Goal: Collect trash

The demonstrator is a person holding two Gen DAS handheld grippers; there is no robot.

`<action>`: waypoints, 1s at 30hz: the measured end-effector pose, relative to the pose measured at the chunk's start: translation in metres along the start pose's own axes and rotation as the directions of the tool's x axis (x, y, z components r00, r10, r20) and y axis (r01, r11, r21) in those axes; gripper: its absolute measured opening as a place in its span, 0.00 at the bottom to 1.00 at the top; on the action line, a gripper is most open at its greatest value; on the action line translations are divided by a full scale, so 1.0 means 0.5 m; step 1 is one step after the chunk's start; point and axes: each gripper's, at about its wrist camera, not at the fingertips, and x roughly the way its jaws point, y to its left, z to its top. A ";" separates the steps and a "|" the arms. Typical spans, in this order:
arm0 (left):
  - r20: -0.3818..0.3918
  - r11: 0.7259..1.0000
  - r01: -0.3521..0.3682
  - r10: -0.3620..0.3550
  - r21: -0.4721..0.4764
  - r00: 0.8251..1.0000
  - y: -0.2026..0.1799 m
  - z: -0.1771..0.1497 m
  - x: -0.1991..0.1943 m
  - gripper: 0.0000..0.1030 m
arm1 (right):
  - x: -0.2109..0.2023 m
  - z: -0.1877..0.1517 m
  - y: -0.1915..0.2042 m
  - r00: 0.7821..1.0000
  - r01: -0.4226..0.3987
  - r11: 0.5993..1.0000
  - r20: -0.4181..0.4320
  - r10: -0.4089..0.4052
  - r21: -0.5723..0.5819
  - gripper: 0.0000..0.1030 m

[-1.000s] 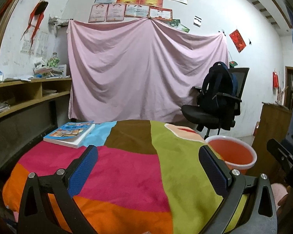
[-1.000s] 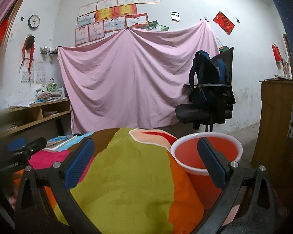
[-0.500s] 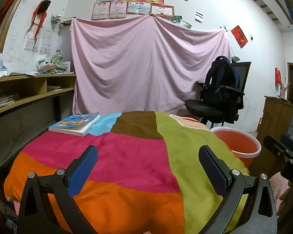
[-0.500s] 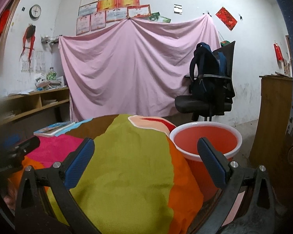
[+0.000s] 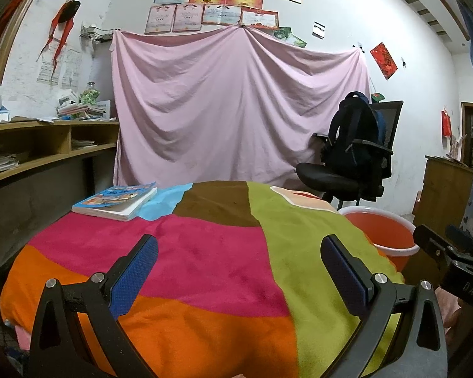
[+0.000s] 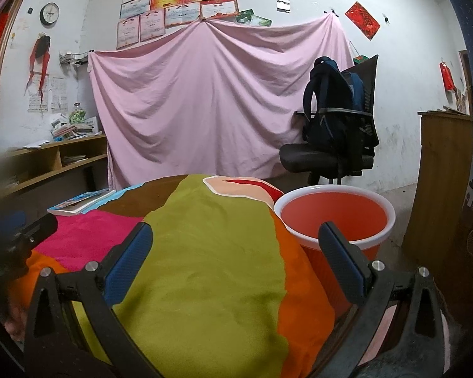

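Note:
An orange bucket with a white rim [image 6: 337,217] stands on the floor by the right side of a table covered with a many-coloured cloth [image 5: 205,252]; it also shows in the left wrist view [image 5: 381,230]. My left gripper [image 5: 239,271] is open and empty over the near middle of the cloth. My right gripper [image 6: 236,261] is open and empty over the cloth's right part, its right finger in front of the bucket. No trash shows on the cloth.
A book [image 5: 116,201] lies at the table's far left. A black office chair with a backpack [image 5: 353,151] stands behind the bucket. Wooden shelves [image 5: 31,157] run along the left wall. A wooden cabinet [image 6: 441,189] stands at right. A pink sheet [image 5: 236,110] hangs behind.
Both views have tilted and risen slightly, showing more of the cloth and the bucket's inside. Both grippers stay open and empty.

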 end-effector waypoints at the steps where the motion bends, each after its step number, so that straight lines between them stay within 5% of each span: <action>1: -0.001 1.000 0.000 0.000 0.000 1.000 0.000 0.001 0.001 0.98 | 0.000 0.000 0.000 1.000 0.000 1.000 0.001 0.000 -0.001 1.00; 30: -0.001 1.000 -0.006 0.006 -0.001 1.000 -0.008 -0.003 0.006 0.98 | 0.005 0.005 -0.002 1.000 -0.006 1.000 -0.007 0.006 0.001 1.00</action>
